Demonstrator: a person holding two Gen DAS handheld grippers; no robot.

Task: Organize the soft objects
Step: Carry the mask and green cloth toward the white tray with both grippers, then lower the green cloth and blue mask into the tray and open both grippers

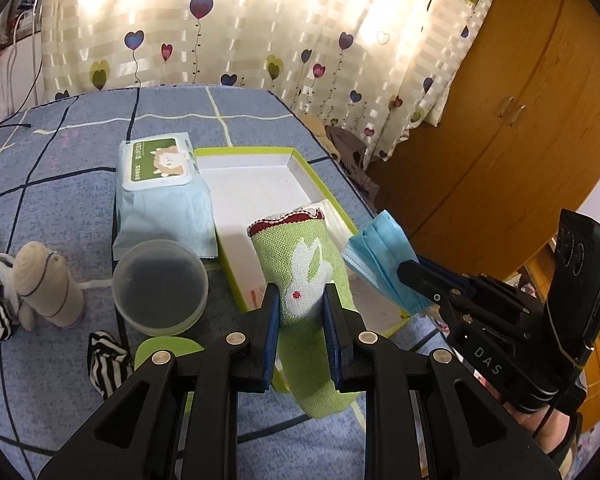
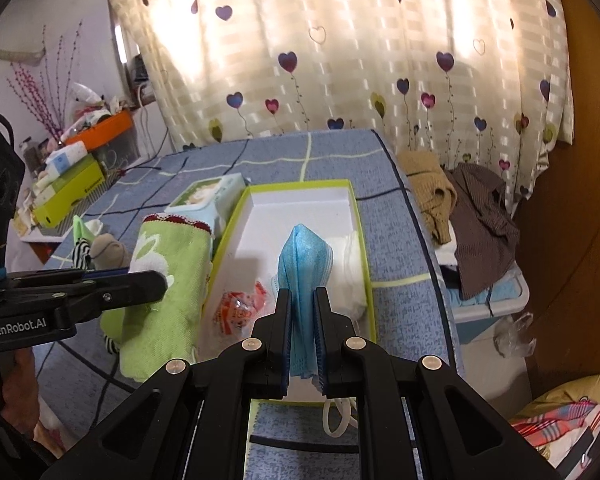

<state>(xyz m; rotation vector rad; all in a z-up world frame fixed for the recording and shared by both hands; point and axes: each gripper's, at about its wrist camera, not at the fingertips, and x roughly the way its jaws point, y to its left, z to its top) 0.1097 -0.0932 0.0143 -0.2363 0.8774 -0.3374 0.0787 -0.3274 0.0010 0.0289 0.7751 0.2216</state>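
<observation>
Left gripper (image 1: 300, 300) clamps a rolled green towel (image 1: 304, 276); right gripper (image 2: 303, 308) pinches a folded blue mask (image 2: 305, 264), both over the open box (image 2: 364, 240). Box holds white cloth (image 2: 352, 276) and, in the right view only, a red packet (image 2: 240, 310). Left view alone shows a lidded round tub (image 1: 160, 286).

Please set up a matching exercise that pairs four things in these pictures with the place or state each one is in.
Things:
1. green rabbit towel
2. blue face mask
3. wet wipes pack
4. red wrapped packet

Places or states:
A. lying inside the green-rimmed box
B. clamped in the right gripper
C. lying on the blue cover beside the box
D. clamped in the left gripper

Pairs: 1-D, 2-B, 3-C, 4-A
</observation>
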